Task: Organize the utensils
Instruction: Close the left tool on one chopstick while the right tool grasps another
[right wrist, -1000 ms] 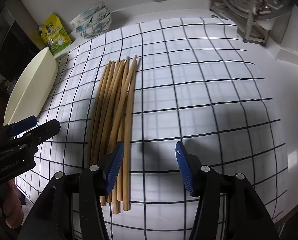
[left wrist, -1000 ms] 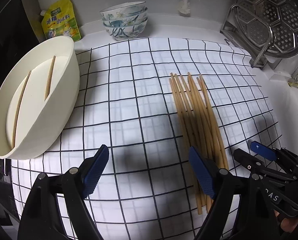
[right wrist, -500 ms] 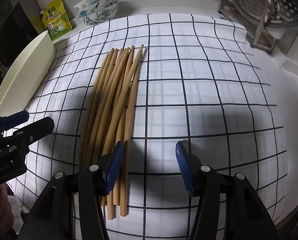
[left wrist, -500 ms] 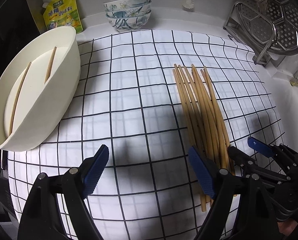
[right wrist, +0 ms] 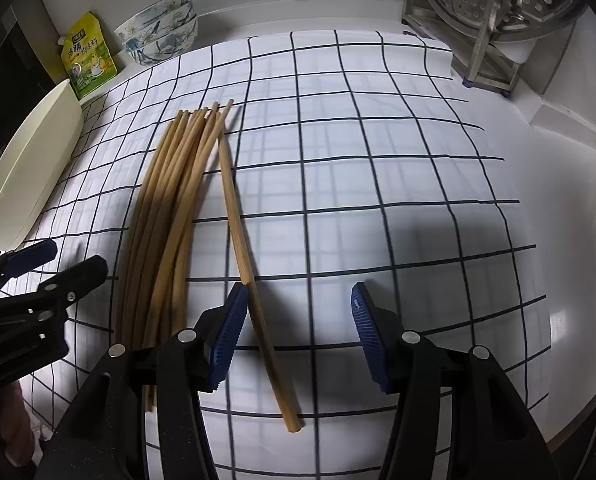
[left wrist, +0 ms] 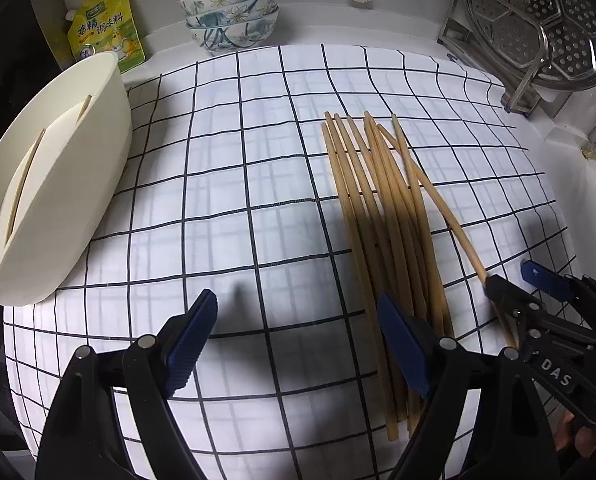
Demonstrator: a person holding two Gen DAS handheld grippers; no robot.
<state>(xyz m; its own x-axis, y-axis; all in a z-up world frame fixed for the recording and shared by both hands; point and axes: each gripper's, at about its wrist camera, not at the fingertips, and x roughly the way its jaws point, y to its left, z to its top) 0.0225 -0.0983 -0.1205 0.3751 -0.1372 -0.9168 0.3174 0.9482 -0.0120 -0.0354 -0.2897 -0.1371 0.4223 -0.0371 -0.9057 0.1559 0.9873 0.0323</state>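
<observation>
Several wooden chopsticks [left wrist: 382, 216] lie in a bundle on the checked cloth [left wrist: 226, 184]; they also show in the right wrist view [right wrist: 166, 224]. One chopstick [right wrist: 240, 236] lies angled away from the bundle, between my right gripper's jaws and touching its left pad [right wrist: 229, 334]. My right gripper [right wrist: 298, 332] is open; it also shows in the left wrist view [left wrist: 518, 284]. My left gripper [left wrist: 298, 340] is open and empty, left of the bundle. A cream oval tray [left wrist: 110, 148] at the left holds two chopsticks [left wrist: 24, 176].
Stacked floral bowls [left wrist: 232, 16] and a yellow seasoning pouch [left wrist: 106, 28] stand at the back left. A metal rack with a steamer plate [left wrist: 538, 28] stands at the back right. The counter edge [right wrist: 578, 412] is at the right.
My right gripper has moved in on the bundle, and one chopstick has swung out to the right, away from the others. My left gripper has shifted slightly.
</observation>
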